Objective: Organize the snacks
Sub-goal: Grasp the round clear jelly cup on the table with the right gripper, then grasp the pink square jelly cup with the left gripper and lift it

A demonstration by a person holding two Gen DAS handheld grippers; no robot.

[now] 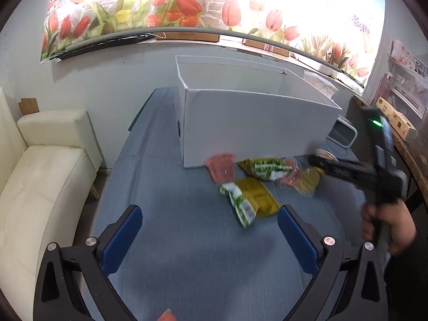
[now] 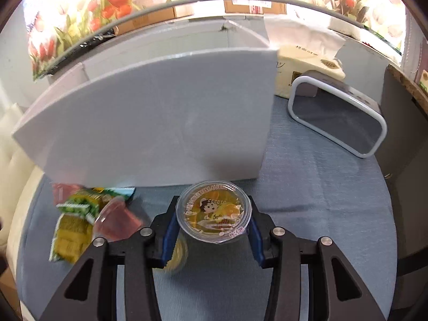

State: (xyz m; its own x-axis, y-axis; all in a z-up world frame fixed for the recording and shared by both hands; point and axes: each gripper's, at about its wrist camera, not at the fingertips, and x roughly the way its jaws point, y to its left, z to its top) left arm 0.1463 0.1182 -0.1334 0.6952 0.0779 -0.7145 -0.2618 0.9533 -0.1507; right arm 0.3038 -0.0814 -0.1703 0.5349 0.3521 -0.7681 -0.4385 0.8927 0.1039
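Sofa (image 1: 45,176): cream, padded, at the far left beside the table.
Table (image 1: 171,176): covered in blue cloth, carrying the box and the snacks.
Left tool (image 1: 210,234): low over the near part of the cloth, its 2 blue pads spread wide, nothing between them.
White box (image 1: 251,123): open-topped, standing upright at the back of the table, just behind the snack pile.
Red jelly cup (image 1: 221,166): blurred, lying right at the foot of the box front.
Yellow-green packets (image 1: 251,203): 2 of them, 1 nearer the left tool on the cloth, the other (image 1: 266,168) close to the box, beside the red cup.
Second red cup (image 2: 117,220): clear plastic with pink-red filling, tipped on its side against the packets, just left of the right tool.
Right tool (image 2: 214,227): pads narrowed onto the sides of a yellow jelly cup; in the left wrist view a hand (image 1: 388,227) grips its black handle at the right edge.
Yellow jelly cup (image 2: 215,214): round, clear lid with a cartoon figure facing up, held between the blue pads in front of the box wall.
Tissue pack (image 2: 307,61): pale, behind the box's right corner.
Grey device (image 2: 339,117): white-rimmed, rectangular, on the cloth to the right of the box.
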